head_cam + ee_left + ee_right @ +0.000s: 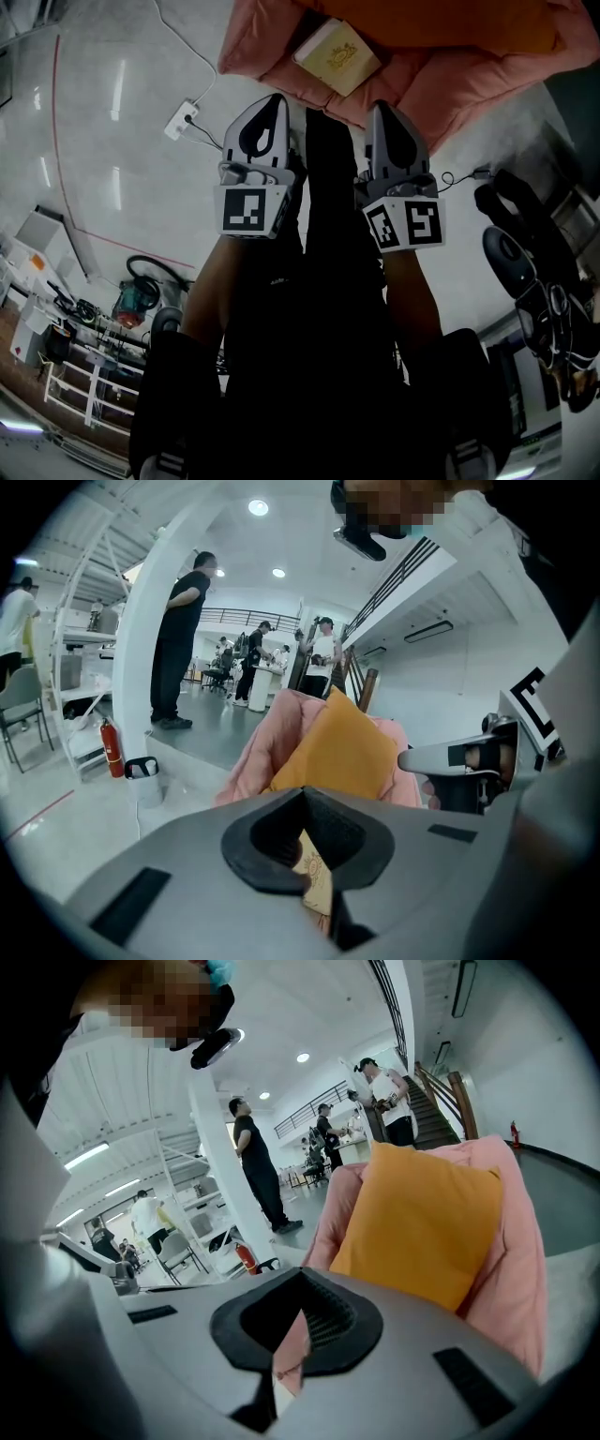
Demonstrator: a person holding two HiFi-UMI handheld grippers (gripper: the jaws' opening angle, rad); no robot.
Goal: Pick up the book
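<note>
The book (337, 56) lies flat on the pink cushion (258, 42), turned so one corner points back at the grippers. It is just ahead, between them. The right gripper (380, 111) looks a bit nearer than the left gripper (274, 101). Both have their jaws shut and hold nothing.

The left gripper (274, 98) and right gripper (380, 106) are pale grey, smooth plastic shells tapering to black ribbed pads (328, 1321). Each bears a white cube with black square markers (251, 211) at its near end. The person wears black clothing (309, 356).
</note>
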